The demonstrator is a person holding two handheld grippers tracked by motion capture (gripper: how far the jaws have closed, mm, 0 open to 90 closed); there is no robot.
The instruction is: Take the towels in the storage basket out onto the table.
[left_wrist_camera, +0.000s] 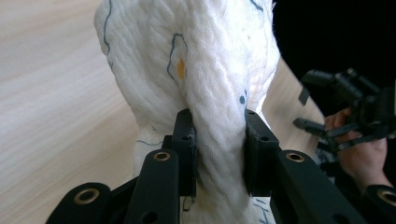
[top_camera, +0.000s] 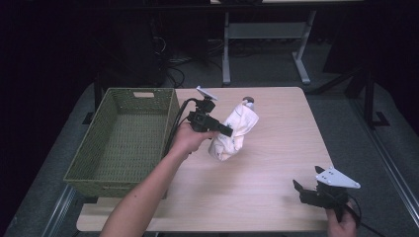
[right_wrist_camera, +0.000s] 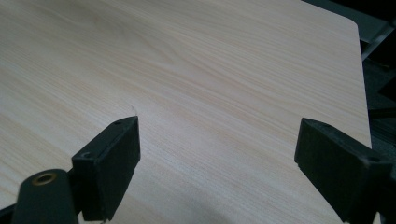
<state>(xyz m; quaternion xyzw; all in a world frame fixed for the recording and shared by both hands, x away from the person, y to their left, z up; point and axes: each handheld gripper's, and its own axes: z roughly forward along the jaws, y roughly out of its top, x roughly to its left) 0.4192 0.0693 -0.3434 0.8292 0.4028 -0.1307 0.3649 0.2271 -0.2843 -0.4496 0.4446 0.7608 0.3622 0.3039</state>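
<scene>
While the left tongs [top_camera: 228, 131] are clamped on a bunched white cloth [top_camera: 233, 130], the cloth hangs from them above the middle of the tabletop [top_camera: 276, 148], one end rising past the tongs toward the far edge and the other drooping below them toward the near side. From the left gripper view, the cloth [left_wrist_camera: 196, 74] is squeezed into a narrow waist between the two black pads, swelling wide beyond them; it carries thin blue outlines and a small orange spot. Just behind the left tongs, on the hand's side, sits a green woven basket [top_camera: 123, 143] at the tabletop's edge, its inside bare. The left hand [top_camera: 190, 138] grips the tool's handle between basket and cloth.

Well apart from them, the right tongs [top_camera: 298, 188] hover low over the near corner of the tabletop, jaws spread wide with bare pale wood [right_wrist_camera: 210, 93] between them. The right hand [top_camera: 341, 224] holds them from below, and they point toward the cloth.
</scene>
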